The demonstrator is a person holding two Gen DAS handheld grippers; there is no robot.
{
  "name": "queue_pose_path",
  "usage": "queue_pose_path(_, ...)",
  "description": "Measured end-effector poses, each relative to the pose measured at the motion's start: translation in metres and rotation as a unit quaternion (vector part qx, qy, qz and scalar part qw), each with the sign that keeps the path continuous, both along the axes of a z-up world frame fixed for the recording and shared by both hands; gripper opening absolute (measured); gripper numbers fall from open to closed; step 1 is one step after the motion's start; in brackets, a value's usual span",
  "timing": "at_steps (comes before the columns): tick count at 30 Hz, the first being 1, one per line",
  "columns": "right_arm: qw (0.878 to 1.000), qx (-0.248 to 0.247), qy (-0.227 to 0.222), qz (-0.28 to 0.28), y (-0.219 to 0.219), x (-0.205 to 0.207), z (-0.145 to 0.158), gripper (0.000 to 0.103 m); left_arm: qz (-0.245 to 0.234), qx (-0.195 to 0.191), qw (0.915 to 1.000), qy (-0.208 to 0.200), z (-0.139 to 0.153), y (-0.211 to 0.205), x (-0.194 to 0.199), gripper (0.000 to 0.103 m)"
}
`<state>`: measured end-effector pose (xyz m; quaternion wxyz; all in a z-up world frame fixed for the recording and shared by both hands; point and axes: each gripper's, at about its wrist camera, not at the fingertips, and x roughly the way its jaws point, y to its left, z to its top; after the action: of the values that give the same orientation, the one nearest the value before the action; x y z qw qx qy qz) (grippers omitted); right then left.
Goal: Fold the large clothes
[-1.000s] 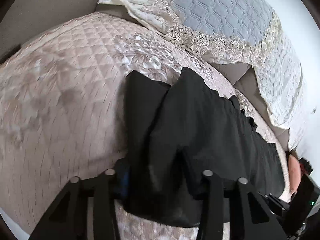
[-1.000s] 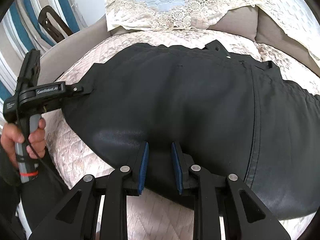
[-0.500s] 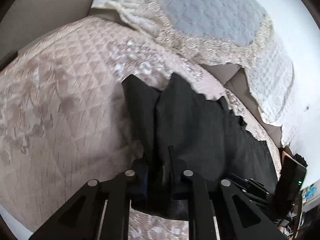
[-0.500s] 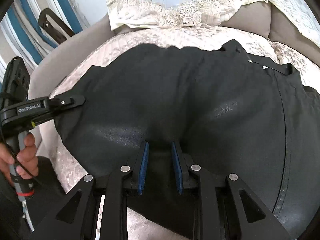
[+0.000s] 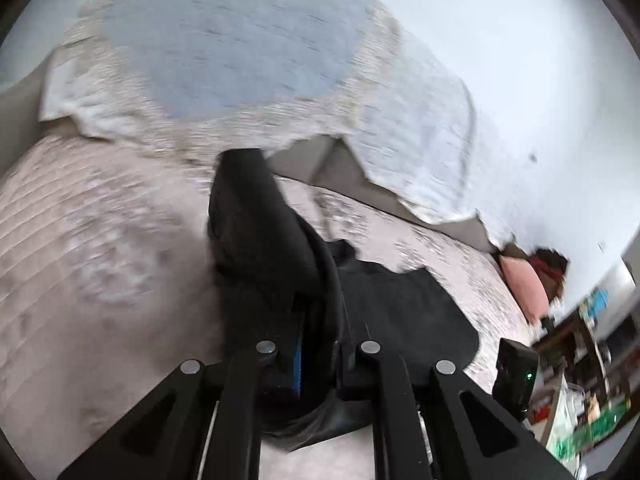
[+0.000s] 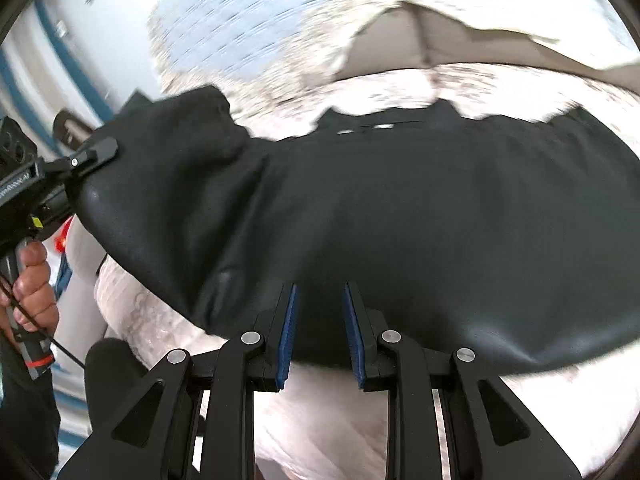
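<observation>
A pair of black, leather-like trousers (image 6: 400,208) lies across the quilted beige sofa seat (image 6: 340,420). My left gripper (image 5: 320,356) is shut on one end of the trousers (image 5: 256,240), which stands up bunched above the seat. In the right wrist view that gripper (image 6: 96,154) holds the end up at the far left, with a person's hand (image 6: 32,280) on its handle. My right gripper (image 6: 320,320) is shut on a fold at the near edge, which fills the gap between its blue pads. The far edge with the waistband rests on the seat.
A lace-trimmed blue and cream cover (image 5: 224,48) hangs over the sofa back. A pink cushion (image 5: 524,288) sits at the far right end. Cluttered shelves (image 5: 580,360) stand beyond it. A white wall rises behind the sofa.
My left gripper closed on the trouser end and lifted it off the seat. The right gripper rose and rolled with the near edge in its pads. Both views are blurred by motion.
</observation>
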<state>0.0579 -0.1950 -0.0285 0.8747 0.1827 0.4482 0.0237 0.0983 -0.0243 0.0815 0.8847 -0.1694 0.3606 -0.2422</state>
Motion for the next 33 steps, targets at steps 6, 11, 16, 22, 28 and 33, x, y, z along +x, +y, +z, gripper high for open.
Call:
queue_pose_path(6,0.998,0.013,0.006,-0.058,-0.040,-0.024,0.000,0.025,-0.079,0.013,0.9962,0.034,-0.034,-0.088,0.019,0.010)
queue_pose_path(11,0.997,0.024,0.010,-0.077,-0.061,-0.038,-0.002,0.025,-0.107,0.049,0.9876,0.104,-0.104,-0.140,0.026,0.011)
queue_pose_path(16,0.996,0.037,0.004,-0.080,-0.069,-0.035,-0.001,0.025,-0.109,0.066,0.9891,0.075,-0.087,-0.145,0.009,0.024)
queue_pose_path(22,0.995,0.065,-0.017,-0.078,-0.070,-0.034,0.010,0.028,-0.106,0.055,0.9923,0.033,-0.049,-0.131,-0.019,0.037)
queue_pose_path(28,0.989,0.126,-0.026,-0.071,-0.066,-0.020,0.013,0.046,-0.036,0.058,0.9974,0.025,-0.042,-0.091,-0.015,0.044)
queue_pose_path(33,0.987,0.153,-0.017,-0.042,-0.052,0.007,0.010,0.050,0.013,0.083,0.9955,0.044,-0.061,-0.067,0.000,0.044)
